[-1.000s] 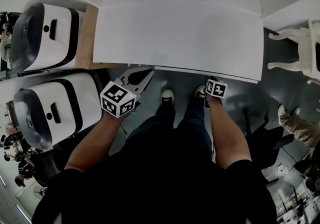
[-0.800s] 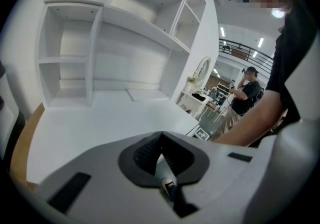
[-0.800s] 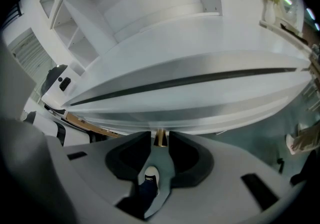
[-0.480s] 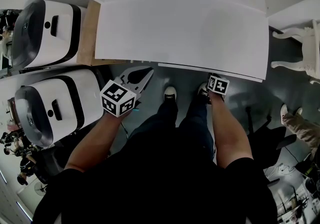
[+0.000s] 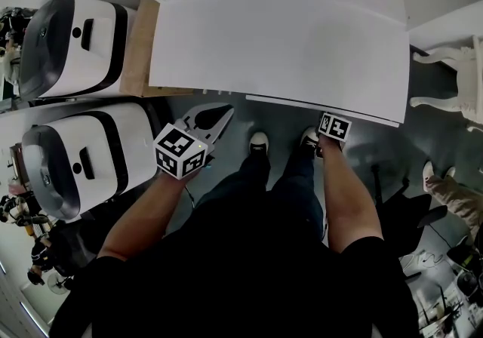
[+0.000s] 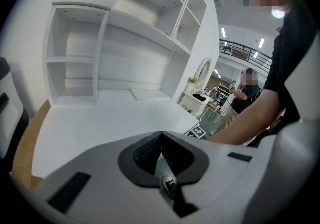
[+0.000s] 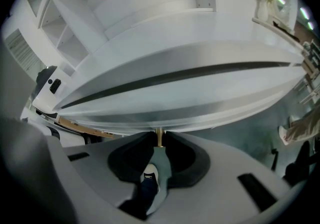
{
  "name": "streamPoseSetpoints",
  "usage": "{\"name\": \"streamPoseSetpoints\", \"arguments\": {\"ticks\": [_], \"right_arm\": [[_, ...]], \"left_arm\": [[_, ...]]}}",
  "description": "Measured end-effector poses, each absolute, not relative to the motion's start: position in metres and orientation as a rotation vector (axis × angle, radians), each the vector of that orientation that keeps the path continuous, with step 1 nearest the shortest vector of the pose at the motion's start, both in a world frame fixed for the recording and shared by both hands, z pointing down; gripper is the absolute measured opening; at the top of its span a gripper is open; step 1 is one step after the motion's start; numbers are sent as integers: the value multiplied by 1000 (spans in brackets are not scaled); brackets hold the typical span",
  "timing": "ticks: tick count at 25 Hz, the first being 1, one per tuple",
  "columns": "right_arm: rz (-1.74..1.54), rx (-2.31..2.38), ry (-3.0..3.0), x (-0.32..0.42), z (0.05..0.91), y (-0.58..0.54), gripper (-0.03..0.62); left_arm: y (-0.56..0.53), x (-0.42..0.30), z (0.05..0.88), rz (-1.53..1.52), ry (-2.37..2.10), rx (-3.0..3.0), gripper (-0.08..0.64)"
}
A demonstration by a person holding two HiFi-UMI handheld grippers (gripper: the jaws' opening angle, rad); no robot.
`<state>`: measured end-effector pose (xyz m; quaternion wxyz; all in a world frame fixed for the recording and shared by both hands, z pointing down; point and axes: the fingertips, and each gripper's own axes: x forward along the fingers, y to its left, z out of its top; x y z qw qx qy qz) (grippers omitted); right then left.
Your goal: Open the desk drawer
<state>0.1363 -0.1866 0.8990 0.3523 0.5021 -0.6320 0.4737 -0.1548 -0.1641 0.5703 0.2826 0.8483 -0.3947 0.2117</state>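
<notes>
Brass-coloured and slim, 1 small drawer knob (image 7: 159, 136) is pinched between the 2 jaws of the right gripper (image 7: 159, 143), which are closed tight on it. The knob stands out from the flat white front of the desk drawer (image 7: 190, 105), a long pale band across the right gripper view. 1 dark gap line runs above that band, under the smooth white desk top (image 5: 279, 50). In the head view the drawer shows only as a narrow white strip along the right part of the desk's near edge. The right gripper's black-and-white marker cube (image 5: 333, 127) sits just at that strip; its jaws are out of sight there.

The left gripper (image 6: 161, 135) hangs in the air near the desk's front left corner and touches nothing. Its 2 jaws are pressed together with nothing between them. Its own marker cube (image 5: 181, 152) faces up in the head view. That makes 2 cubes, 1 per gripper.

Left of the desk stand 2 rounded white-and-black machines (image 5: 68, 46), the nearer one (image 5: 79, 159) just beside the left gripper. 1 tan wooden board (image 5: 139, 50) lies between the farther machine and the desk. Below the desk edge, 2 black-and-white shoes (image 5: 258, 142) rest on the dark grey floor (image 5: 226, 170), between the 2 grippers. A white open shelf unit (image 6: 75, 68) rises at the back of the desk.
</notes>
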Motion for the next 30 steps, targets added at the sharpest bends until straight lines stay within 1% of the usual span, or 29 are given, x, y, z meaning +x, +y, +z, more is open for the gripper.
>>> {"name": "streamPoseSetpoints", "arguments": {"ticks": [9, 21, 30], "right_arm": [[1176, 1273, -1573, 134, 900, -163, 72], [1199, 1175, -1499, 140, 905, -92, 72], [1202, 1111, -1512, 144, 905, -46, 72]], "left_arm": [[-145, -184, 580, 570, -1003, 2291, 9], [-119, -184, 577, 571, -931, 2352, 9], [-94, -167, 572, 564, -960, 2358, 9]]}}
